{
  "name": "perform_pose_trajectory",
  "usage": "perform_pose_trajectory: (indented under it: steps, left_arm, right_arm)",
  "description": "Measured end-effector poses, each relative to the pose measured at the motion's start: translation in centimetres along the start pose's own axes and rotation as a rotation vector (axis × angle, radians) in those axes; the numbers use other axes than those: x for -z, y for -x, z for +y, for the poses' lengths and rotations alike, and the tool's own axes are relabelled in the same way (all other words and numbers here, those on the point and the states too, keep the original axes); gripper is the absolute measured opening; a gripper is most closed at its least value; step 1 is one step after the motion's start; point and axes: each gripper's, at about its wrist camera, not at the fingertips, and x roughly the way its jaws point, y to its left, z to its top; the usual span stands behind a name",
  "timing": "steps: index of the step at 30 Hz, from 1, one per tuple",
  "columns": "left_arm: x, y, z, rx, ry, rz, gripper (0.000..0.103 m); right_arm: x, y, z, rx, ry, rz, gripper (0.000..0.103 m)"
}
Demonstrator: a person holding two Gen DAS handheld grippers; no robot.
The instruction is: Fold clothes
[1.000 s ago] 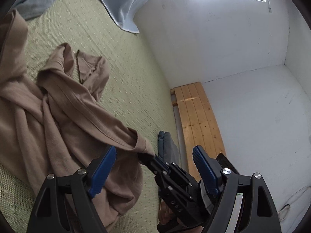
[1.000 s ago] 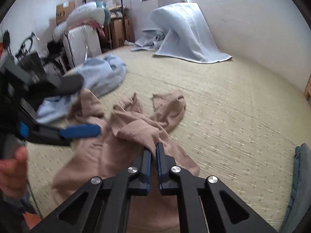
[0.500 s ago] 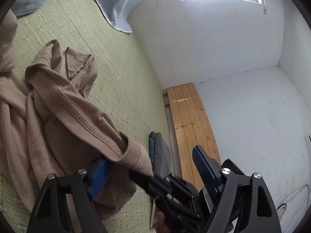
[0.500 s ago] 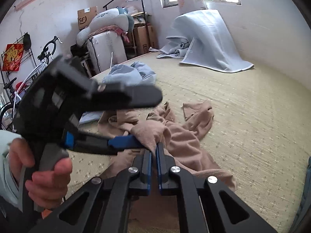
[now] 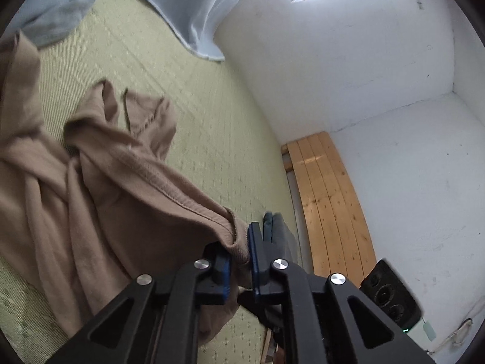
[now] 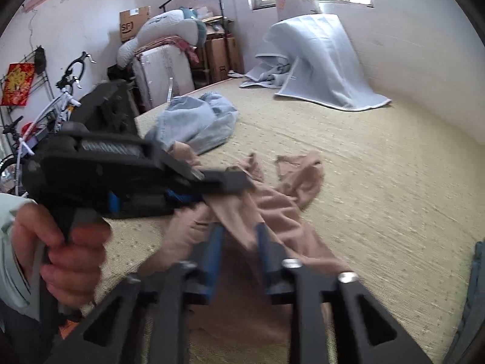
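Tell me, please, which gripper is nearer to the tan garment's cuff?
Left. The left gripper is shut on the cuff of the tan garment; the right gripper is open, just beside it.

- My left fingers (image 5: pixel 253 251) cover the bit of tan garment (image 5: pixel 115 188) hem pinched between them, so I cannot tell how much cloth is inside.
- The garment runs off the left edge of my left wrist view.
- My right fingers (image 6: pixel 213 251) are smeared by motion blur; the cloth passing between them is blurred too, and I cannot tell if they touch it.
- The folded dark blue clothes (image 5: pixel 279 233) sit partly behind my left gripper (image 5: pixel 239 254).
- In the right wrist view, only a strip of them (image 6: pixel 477 276) shows at the right edge.
- My left hand (image 6: pixel 69 251) is cut off by the frame's left edge.
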Motion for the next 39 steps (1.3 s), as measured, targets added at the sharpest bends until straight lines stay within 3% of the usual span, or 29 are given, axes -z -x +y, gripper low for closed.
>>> perform_pose_trajectory:
  steps: [1,6,10,13,19,28,31,35,39]
  left_arm:
    - [-0.4,0.6,-0.1,0.000,-0.008,-0.023,0.008]
    - [-2.6,4.1,-0.2,0.006,-0.037,-0.144,0.007]
    - [-3.8,5.8,0.3,0.012,-0.040,-0.192,0.007]
    - [-4.4,6.4,0.9,0.010,-0.038,-0.201,0.007]
    - [-4.6,7.3,2.1,-0.009,-0.041,-0.195,0.007]
    - [-5.1,8.8,3.3,-0.049,-0.057,-0.186,0.007]
    - [-5.5,9.5,3.6,-0.054,-0.051,-0.195,0.007]
    - [-5.8,10.2,3.8,-0.060,-0.056,-0.208,0.007]
    - [-6.0,11.0,4.4,-0.084,-0.050,-0.220,0.007]
  right_arm:
    - [0.1,0.2,-0.4,0.006,-0.012,-0.002,0.051]
    - [0.7,1.0,-2.6,0.035,-0.069,-0.014,0.052]
    - [1.1,1.6,-4.4,0.058,-0.115,-0.023,0.052]
    - [1.4,1.9,-5.5,0.068,-0.149,-0.028,0.052]
    - [0.9,-0.8,-5.1,-0.018,-0.192,-0.012,0.053]
    - [0.2,-4.9,-3.9,-0.022,-0.189,0.044,0.052]
    - [0.1,-5.8,-3.0,-0.015,-0.159,0.066,0.046]
    - [-0.2,-6.3,-2.2,-0.009,-0.137,0.075,0.010]
    - [-0.5,-6.3,-0.5,-0.093,-0.072,0.091,0.006]
